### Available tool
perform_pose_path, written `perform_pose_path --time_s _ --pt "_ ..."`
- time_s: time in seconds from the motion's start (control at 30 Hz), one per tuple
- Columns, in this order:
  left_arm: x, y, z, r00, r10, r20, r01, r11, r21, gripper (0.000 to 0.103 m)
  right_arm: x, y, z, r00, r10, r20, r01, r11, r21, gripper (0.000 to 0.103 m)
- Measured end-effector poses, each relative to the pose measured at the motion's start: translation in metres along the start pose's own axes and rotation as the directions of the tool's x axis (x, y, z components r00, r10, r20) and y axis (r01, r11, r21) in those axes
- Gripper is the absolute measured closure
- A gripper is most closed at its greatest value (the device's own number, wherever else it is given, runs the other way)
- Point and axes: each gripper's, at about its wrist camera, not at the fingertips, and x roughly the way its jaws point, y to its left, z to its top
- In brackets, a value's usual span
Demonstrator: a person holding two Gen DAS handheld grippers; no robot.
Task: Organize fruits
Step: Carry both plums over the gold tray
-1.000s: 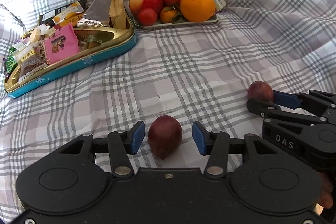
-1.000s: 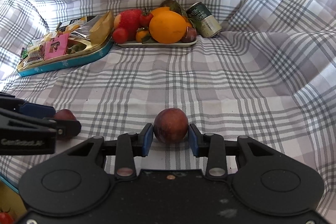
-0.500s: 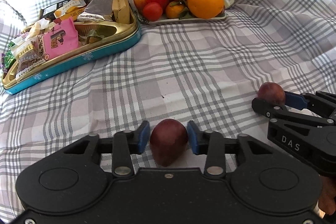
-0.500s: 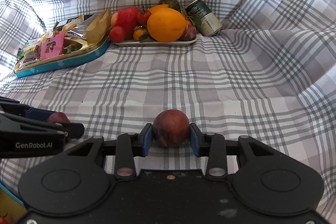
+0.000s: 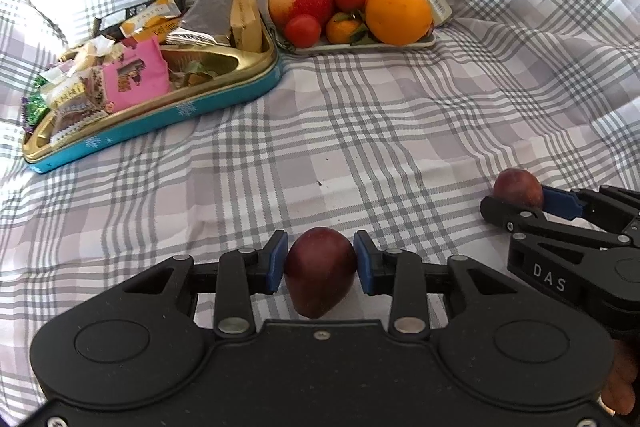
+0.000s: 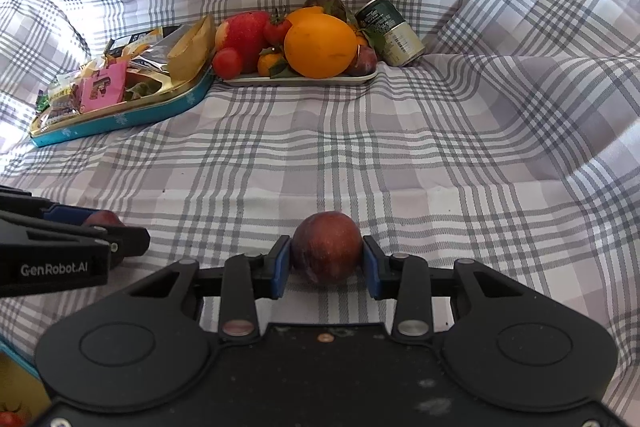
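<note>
Plums (image 5: 320, 273) (image 6: 326, 253) sit clamped in left tongs (image 5: 320, 263) and right tongs (image 6: 326, 265).

Plaid cloth (image 5: 360, 131) underneath — teal-gold tin (image 5: 224, 99) stuffed with snack packets (image 5: 136, 79); green can (image 6: 390, 31) tipped beside tray.

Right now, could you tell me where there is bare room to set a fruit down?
Open cloth lies between the snack tin, the fruit tray and both grippers. The tray is piled full; the tin is crowded too.
</note>
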Motion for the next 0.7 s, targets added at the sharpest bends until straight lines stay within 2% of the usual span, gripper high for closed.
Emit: perform_pose_path --time_s 0.4,0.7 --pt "-0.057 0.012 -0.011 0.997 0.041 0.072 -0.04 0.999 -0.016 0.059 -0.053 0.012 -0.002 0.997 0.046 0.067 -0.046 0.999 -0.009 0.064" --pt "-0.123 0.02 -0.034 0.983 0.092 0.162 -0.087 0.996 -0.036 0.059 -0.116 0.026 -0.014 0.984 0.112 0.141 -0.107 0.993 -0.042 0.064"
